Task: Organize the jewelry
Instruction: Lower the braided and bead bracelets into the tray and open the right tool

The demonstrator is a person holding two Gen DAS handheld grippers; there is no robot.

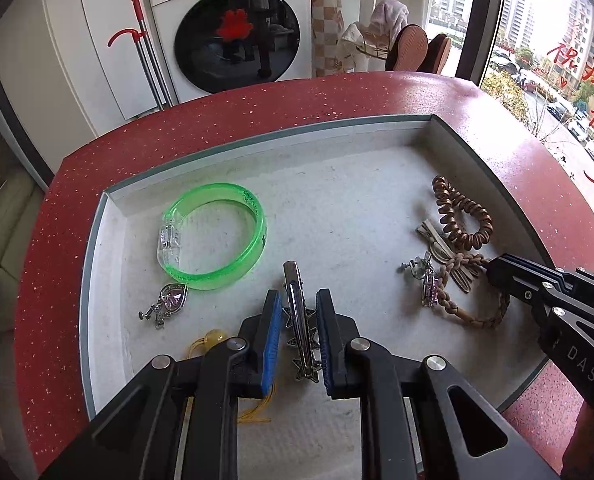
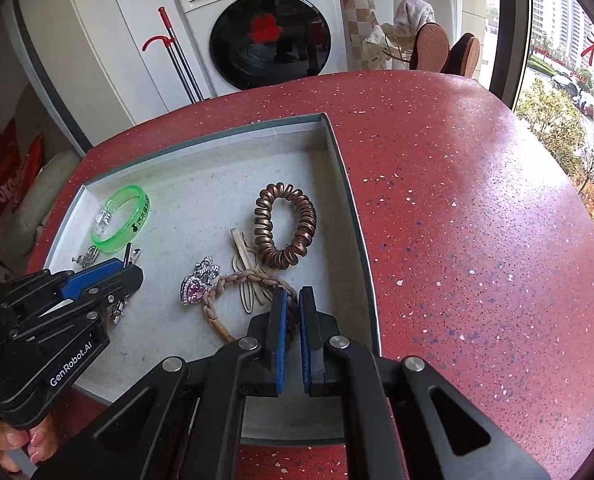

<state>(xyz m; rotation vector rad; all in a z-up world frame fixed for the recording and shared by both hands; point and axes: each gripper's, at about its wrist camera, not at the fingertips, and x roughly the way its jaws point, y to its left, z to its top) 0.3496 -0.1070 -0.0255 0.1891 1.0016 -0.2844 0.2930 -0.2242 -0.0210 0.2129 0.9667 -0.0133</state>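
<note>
A grey-lined tray (image 1: 257, 136) on the red table holds the jewelry. My left gripper (image 1: 299, 294) is shut on a silver hair clip with stars (image 1: 297, 308), which lies lengthwise between the blue pads on the tray floor. At the tray's right, my right gripper (image 2: 293, 292) is shut on a beige braided hair tie (image 2: 217, 292) that runs between its pads. That right gripper (image 1: 491, 266) shows from the side in the left wrist view. The left gripper (image 2: 135, 268) appears at the left of the right wrist view.
A green bangle (image 1: 217, 236) and a heart earring (image 1: 173, 298) lie at the left of the tray. A brown spiral hair tie (image 2: 285, 232), a wooden clip (image 2: 243, 252) and a pink heart earring (image 2: 195, 290) crowd the right. A yellow bead with tassel (image 1: 213, 336) lies under the left finger. Speckled red table (image 2: 477, 220) stretches to the right.
</note>
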